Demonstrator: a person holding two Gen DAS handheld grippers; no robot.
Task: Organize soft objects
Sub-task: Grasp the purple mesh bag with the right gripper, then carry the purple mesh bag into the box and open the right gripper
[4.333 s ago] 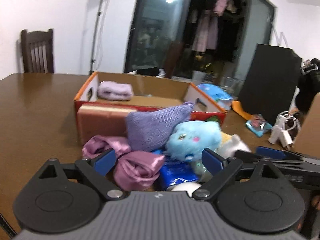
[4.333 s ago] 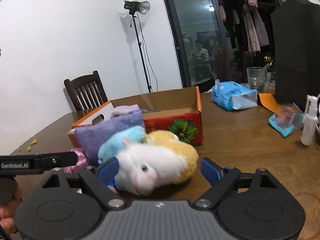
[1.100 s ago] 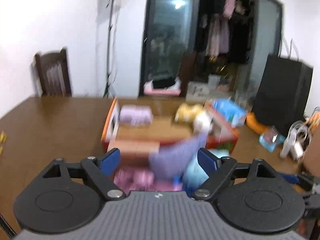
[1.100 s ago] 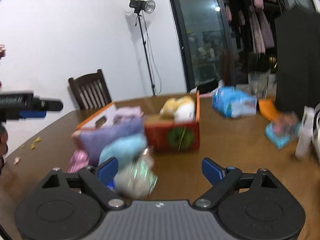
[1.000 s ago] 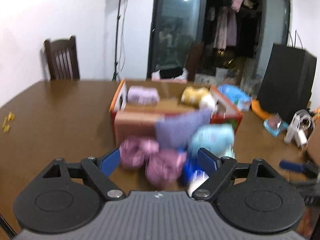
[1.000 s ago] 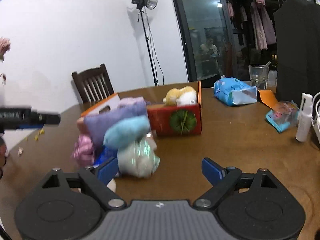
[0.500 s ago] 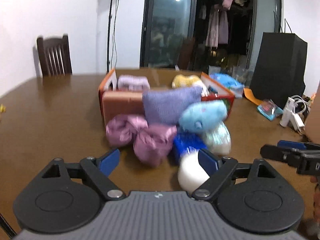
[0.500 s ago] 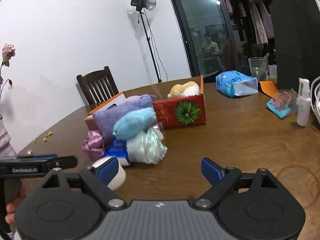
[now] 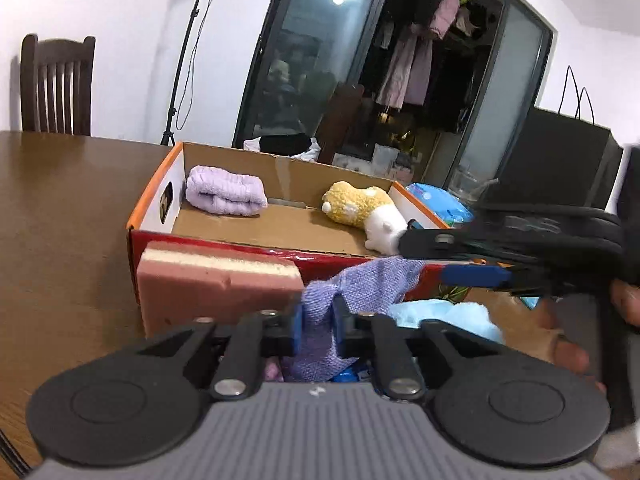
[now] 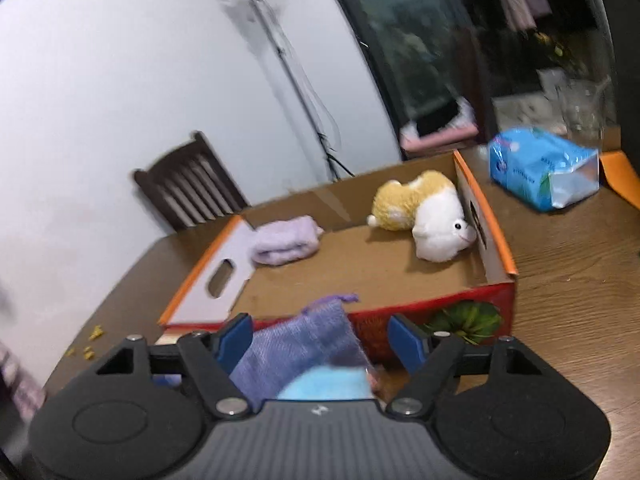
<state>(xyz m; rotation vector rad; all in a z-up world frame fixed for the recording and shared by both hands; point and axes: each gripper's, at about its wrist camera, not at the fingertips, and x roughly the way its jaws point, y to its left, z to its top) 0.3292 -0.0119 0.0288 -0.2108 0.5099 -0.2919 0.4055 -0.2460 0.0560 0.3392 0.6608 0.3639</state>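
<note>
1. Against the cardboard box front we see the left gripper clamped on the purple cloth.
2. Our right gripper, jaws just narrowing yet apart, straddles it unpressed.

Tabletop: dark wood with a satin sheen, and I see grain lines in the right wrist view. Box: raw matt cardboard inside, glossy printed red outside. Rolled towel: lilac terry, nubby. Plush toy: fluffy pile, yellow and white. Purple cloth: coarse open weave, fraying edge. Sponge block: pink foam, matt, porous pale top layer. Left gripper: matt black plastic, blue pads, small shiny metal pins. Tissue pack: glossy crinkled film.
</note>
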